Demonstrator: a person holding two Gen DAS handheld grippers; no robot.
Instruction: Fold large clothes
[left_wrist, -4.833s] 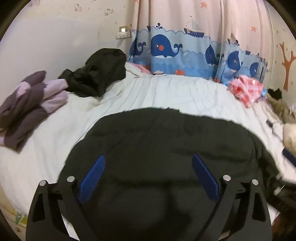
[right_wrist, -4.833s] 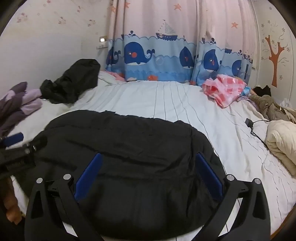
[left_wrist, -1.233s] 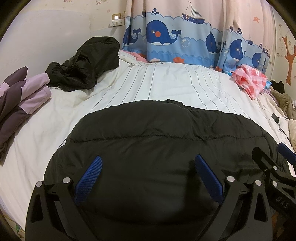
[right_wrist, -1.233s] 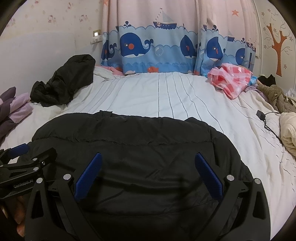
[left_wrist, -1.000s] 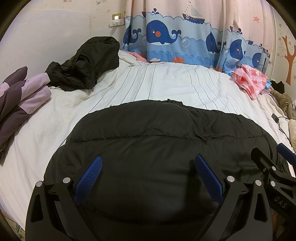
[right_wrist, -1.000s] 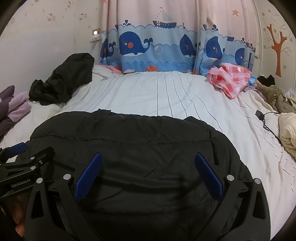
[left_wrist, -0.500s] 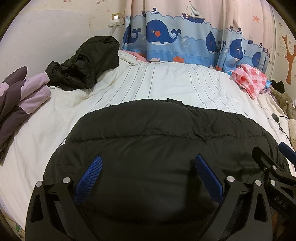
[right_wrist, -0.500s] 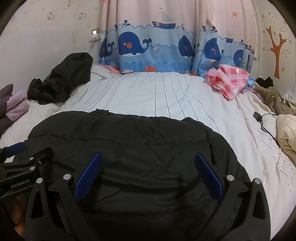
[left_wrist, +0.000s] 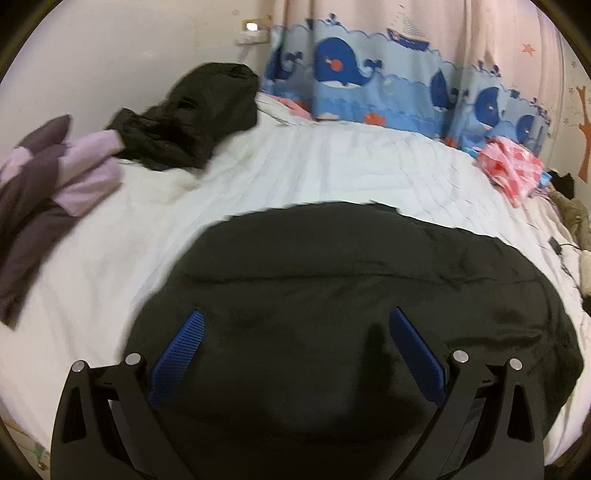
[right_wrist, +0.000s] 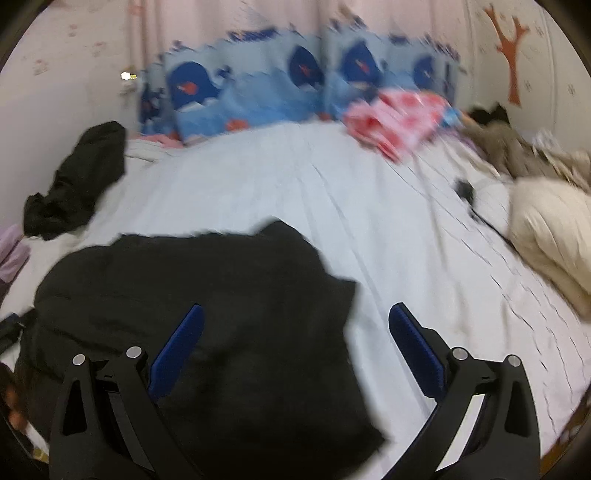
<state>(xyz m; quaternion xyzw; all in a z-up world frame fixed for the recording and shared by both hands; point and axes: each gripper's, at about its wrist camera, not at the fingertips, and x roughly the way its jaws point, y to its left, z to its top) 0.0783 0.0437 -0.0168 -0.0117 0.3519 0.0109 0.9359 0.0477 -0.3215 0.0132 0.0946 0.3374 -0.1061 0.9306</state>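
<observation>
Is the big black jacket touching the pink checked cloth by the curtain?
Apart. The left wrist view shows bare white sheet between the black jacket and the pink checked cloth.

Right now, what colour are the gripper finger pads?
Blue, ribbed pads; clearest in the left wrist view.

- Right wrist view is smeared by motion throughout; the whale curtain (right_wrist: 295, 88) and pink checked cloth (right_wrist: 399, 118) are seen without detail.
- The near edge of the black jacket (left_wrist: 351, 295) is hidden behind the left gripper (left_wrist: 295, 332).
- The purple garment (left_wrist: 48, 192) is cut off at the left edge.
- A small dark item (right_wrist: 463, 188) on the sheet cannot be identified.
</observation>
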